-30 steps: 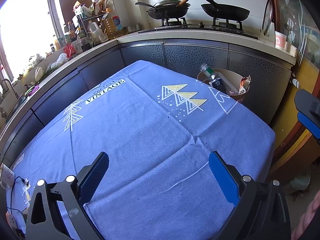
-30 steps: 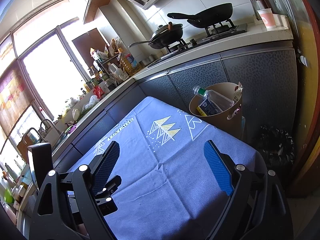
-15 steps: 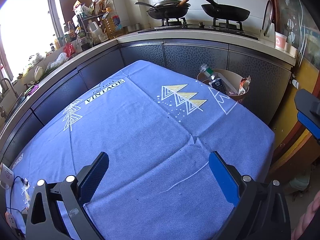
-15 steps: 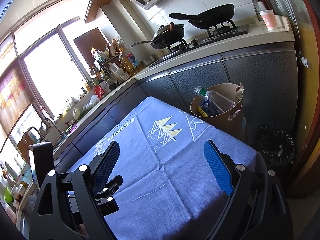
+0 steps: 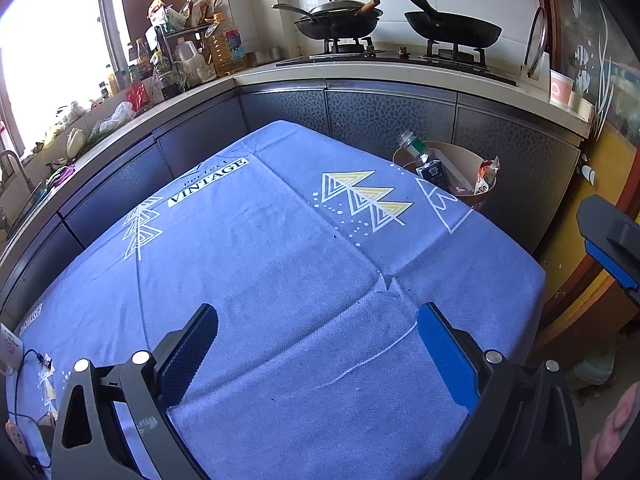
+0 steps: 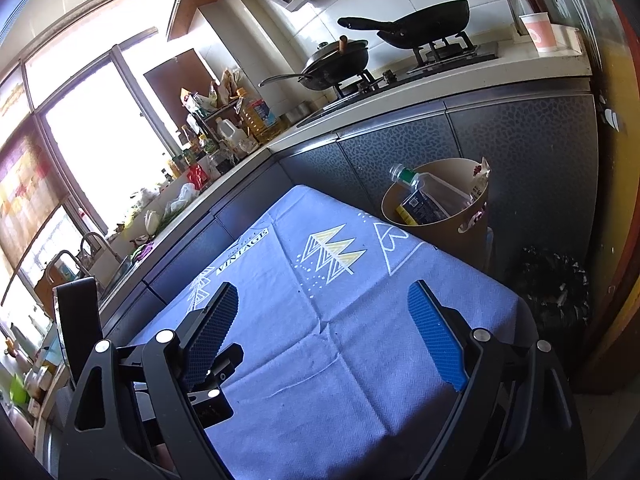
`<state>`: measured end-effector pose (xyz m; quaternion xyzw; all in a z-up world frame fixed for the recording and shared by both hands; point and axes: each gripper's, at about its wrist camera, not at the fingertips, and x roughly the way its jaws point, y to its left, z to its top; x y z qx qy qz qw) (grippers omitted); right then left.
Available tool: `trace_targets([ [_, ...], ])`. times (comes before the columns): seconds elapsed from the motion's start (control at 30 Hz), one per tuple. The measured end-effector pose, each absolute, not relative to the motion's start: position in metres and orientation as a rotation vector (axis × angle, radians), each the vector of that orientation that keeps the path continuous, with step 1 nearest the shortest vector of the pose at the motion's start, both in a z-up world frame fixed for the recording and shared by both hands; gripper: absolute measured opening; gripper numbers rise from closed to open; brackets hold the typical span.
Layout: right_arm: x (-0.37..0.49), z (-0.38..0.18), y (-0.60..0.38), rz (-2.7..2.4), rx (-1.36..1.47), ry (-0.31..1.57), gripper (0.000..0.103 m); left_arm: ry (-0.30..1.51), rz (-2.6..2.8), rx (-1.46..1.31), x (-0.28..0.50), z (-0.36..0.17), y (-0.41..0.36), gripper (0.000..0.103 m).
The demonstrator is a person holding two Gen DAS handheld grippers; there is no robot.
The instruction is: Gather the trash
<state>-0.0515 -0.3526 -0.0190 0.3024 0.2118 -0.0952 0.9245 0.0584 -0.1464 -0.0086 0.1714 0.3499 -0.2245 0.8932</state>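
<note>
Left gripper (image 5: 316, 344) and right gripper (image 6: 322, 320) above blue printed tablecloth (image 5: 280, 272) on table, fingers spread apart, empty. Clear plastic bottle (image 6: 424, 196) and crumpled wrapper (image 6: 478, 178) inside round tan bin (image 6: 460, 236) beside far table corner.

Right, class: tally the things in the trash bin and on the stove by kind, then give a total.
Bottles in the bin: 1
Wrappers in the bin: 1
Pans on the stove: 2
Total: 4
</note>
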Motion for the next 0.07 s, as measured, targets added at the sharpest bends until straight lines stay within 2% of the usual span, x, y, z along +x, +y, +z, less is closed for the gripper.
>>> trace_targets([
  [0.07, -0.0513, -0.0191, -0.3528, -0.195, 0.621, 0.434, 0.086, 0.730, -0.466, 0.354, 0.0596, -0.0084, -0.1463, 0.099],
])
